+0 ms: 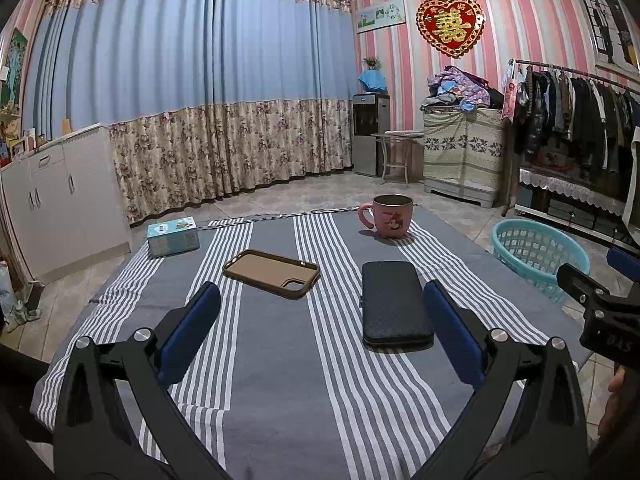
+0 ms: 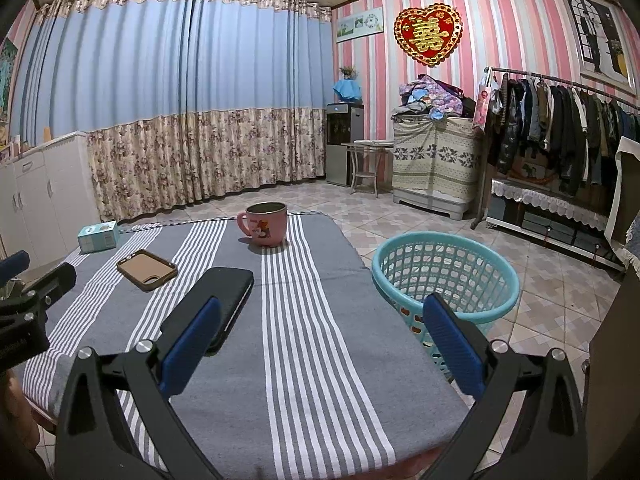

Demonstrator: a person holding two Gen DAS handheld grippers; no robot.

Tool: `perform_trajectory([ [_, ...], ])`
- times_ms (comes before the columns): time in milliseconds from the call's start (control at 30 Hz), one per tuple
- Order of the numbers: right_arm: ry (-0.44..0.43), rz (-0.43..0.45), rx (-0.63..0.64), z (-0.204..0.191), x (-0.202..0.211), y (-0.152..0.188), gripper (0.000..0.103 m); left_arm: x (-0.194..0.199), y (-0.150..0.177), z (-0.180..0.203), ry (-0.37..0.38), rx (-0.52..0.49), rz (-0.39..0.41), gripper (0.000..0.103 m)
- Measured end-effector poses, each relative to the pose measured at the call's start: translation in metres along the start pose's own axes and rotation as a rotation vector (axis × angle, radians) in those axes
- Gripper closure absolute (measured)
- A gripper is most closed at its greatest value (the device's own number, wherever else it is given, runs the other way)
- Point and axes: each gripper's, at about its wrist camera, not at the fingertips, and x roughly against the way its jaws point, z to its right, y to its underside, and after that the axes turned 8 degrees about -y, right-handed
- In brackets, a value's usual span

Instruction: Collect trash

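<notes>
Striped tablecloth [image 1: 280,360] — teal basket [image 2: 444,272] beyond right gripper [image 2: 320,344], jaws wide.

Right claw's finger hides the black case's [image 2: 224,296] near end

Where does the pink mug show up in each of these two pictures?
Left wrist view: the mug stands at the far end of the table, right of centre, beyond the black case.
Right wrist view: the mug stands at the far end, left of centre, with the basket on the floor to its right.
Shared landmark: the red heart on the striped wall.
</notes>
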Motion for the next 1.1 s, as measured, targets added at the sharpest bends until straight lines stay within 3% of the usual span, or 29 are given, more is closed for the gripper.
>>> perform_trajectory([
  [1100,0.018,0.001,0.000,0.003,0.004,-0.001,0.004,0.004,-0.007,0.009,0.018,-0.011,0.019,0.005],
])
